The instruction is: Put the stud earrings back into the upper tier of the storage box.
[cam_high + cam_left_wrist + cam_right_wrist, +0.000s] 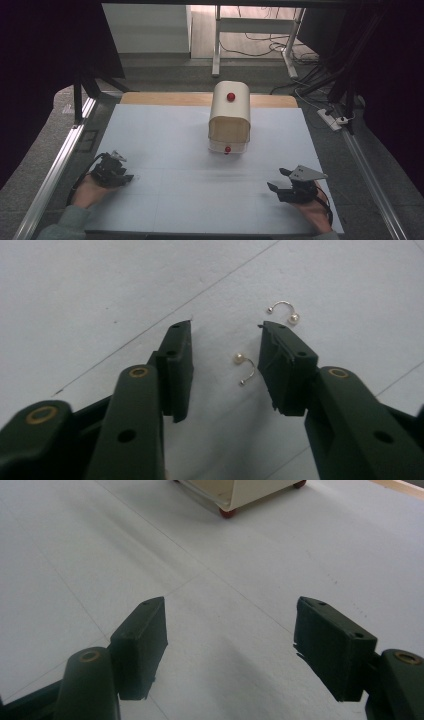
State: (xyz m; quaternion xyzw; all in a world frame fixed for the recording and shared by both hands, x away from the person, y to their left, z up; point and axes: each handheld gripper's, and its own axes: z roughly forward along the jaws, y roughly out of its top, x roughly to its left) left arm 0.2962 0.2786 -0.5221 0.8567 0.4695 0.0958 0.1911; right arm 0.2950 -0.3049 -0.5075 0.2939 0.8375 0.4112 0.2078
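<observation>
Two small pearl earrings on curved wire lie on the white table top. One earring (243,367) sits between the jaws of my left gripper (225,327), close to the right-hand pad (285,365); I cannot tell whether it touches that pad, and the other pad stands well clear of it. The second earring (284,310) lies just past the jaw tips. In the high view the left gripper (126,167) rests low at the table's left front. My right gripper (278,179) stands open over bare table at the right front, nothing between its jaws (230,605).
A cream box with a rounded top and red knobs (230,115) stands at the middle back of the white mat, its lower corner in the right gripper view (245,492). Metal rails run along both table sides. Cables and a power strip (332,120) lie on the floor beyond.
</observation>
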